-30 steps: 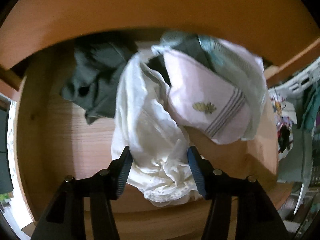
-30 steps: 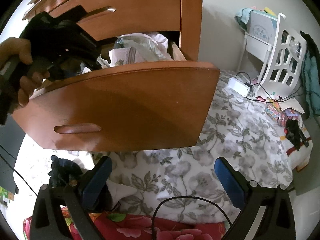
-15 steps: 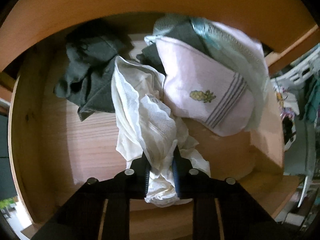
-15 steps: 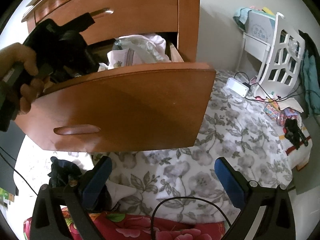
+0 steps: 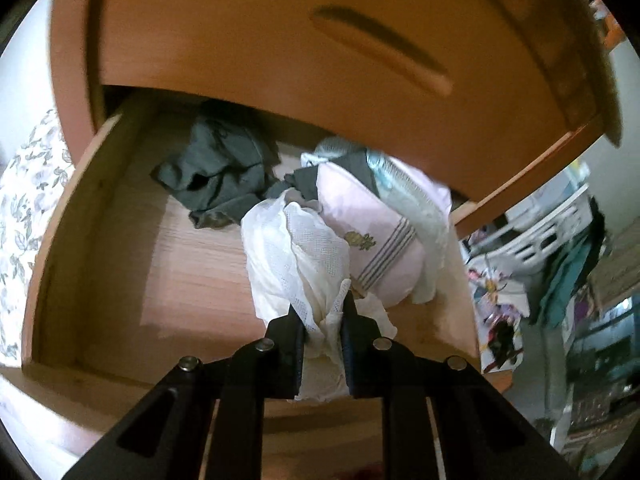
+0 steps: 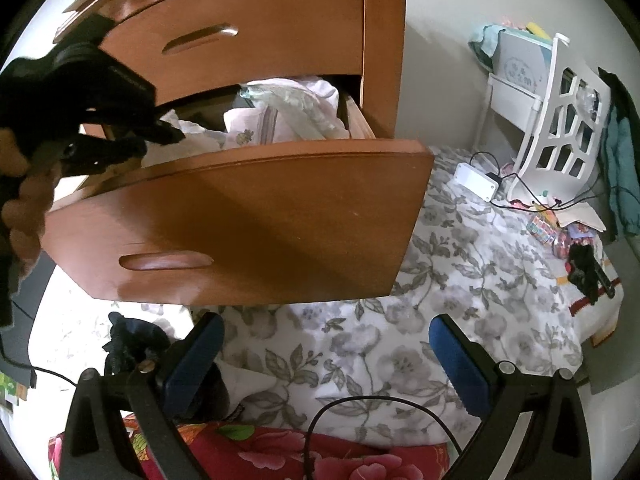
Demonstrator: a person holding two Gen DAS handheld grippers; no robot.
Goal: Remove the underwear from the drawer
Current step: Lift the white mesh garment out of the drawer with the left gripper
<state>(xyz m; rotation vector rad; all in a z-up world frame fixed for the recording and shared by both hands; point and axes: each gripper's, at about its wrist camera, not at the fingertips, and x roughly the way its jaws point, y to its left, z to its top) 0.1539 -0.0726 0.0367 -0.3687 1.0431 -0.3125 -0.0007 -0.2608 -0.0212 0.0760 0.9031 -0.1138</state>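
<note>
White mesh underwear (image 5: pixel 304 264) is bunched between the closing jaws of the left gripper (image 5: pixel 322 344), low at six o'clock in the drawer (image 5: pixel 92 240). Its far end trails toward the pink garment (image 5: pixel 372 216) at one o'clock, which could drag out with it. Right gripper (image 6: pixel 326 360) hangs wide and empty above the floral bedspread (image 6: pixel 460 272).

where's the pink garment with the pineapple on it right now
In the left wrist view the pink pineapple garment lies in the right part of the open drawer, just right of the white mesh underwear pinched by the left gripper.
</note>
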